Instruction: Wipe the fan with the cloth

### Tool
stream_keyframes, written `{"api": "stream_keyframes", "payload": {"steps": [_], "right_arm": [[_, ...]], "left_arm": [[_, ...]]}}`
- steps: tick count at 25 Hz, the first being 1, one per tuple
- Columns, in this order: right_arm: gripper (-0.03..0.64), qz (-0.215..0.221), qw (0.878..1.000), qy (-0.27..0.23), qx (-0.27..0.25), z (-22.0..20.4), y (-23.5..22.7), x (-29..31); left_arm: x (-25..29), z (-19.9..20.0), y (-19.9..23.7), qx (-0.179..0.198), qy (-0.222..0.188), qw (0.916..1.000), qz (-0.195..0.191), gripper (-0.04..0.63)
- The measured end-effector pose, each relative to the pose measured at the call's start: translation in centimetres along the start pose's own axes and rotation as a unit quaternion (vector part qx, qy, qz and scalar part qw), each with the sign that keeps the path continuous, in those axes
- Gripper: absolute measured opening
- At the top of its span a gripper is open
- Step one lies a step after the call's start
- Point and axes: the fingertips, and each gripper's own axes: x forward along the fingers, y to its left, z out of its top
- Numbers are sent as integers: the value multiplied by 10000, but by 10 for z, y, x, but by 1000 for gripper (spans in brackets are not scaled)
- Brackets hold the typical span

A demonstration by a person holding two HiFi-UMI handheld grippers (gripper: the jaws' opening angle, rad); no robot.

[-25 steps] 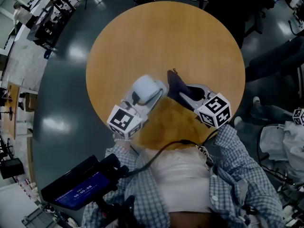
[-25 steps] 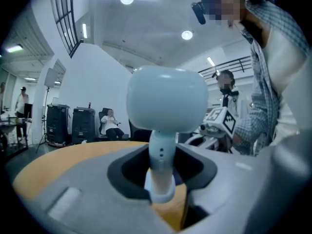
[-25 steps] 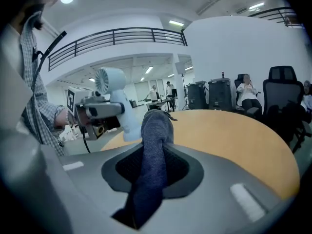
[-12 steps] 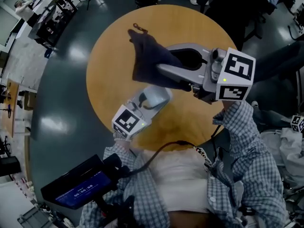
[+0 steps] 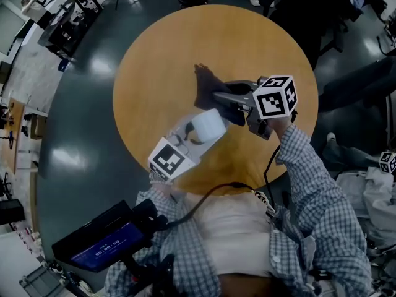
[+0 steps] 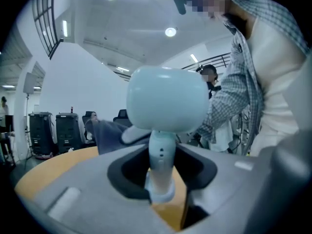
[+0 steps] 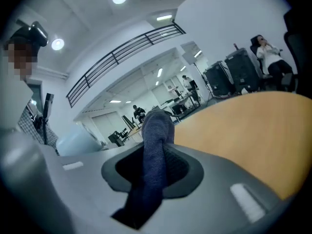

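The small pale fan (image 5: pixel 207 125) has a rounded head (image 6: pixel 166 104) on a slim stem (image 6: pixel 161 165). My left gripper (image 5: pixel 197 132) is shut on that stem and holds the fan over the near part of the round wooden table (image 5: pixel 154 54). A dark blue cloth (image 5: pixel 207 91) hangs bunched from my right gripper (image 5: pixel 220 99), which is shut on it just beyond and to the right of the fan. In the right gripper view the cloth (image 7: pixel 154 155) runs up between the jaws of the right gripper (image 7: pixel 150 179), and the fan (image 7: pixel 73 141) shows at the left. In the left gripper view the left gripper (image 6: pixel 161 182) points at the cloth (image 6: pixel 105 133), behind the fan.
The person's checked sleeves (image 5: pixel 309 184) and body fill the near side. A dark device with a lit screen (image 5: pixel 102 247) sits at the lower left. Around the table lie dark floor, chairs and equipment racks (image 6: pixel 56 130).
The right gripper swung the cloth up and over the far left of the table, then came back down beside the fan. The left gripper and fan shifted slightly right.
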Motion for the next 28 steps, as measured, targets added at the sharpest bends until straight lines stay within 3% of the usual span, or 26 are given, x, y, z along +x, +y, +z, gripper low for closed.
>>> {"api": "stream_keyframes", "payload": {"steps": [6,9,13,17,21,28], "right_arm": [[94,-507,9930,90,1062,-80,-41,-11],[94,-924,9872,52,1299,-104,-58,-20],[94,-1495,9805,-143,1268,-115,-70,-42],[94,-1949,9781,12,732,-118,-69,-66],[95,-1948,9787,586,265,-128,-61,-69],[95,-1598,9787,1165,553,-178,-65,-60]], "left_arm": [[-3,-1,2,-64,-46,10000,8,146],[-3,-5,2,-193,20,9998,-15,146],[0,-20,3,-195,149,9997,-31,146],[-1,-37,4,-210,278,9993,-163,146],[1,-49,11,-363,373,9981,-341,146],[18,-89,5,-410,634,9952,-629,146]]}}
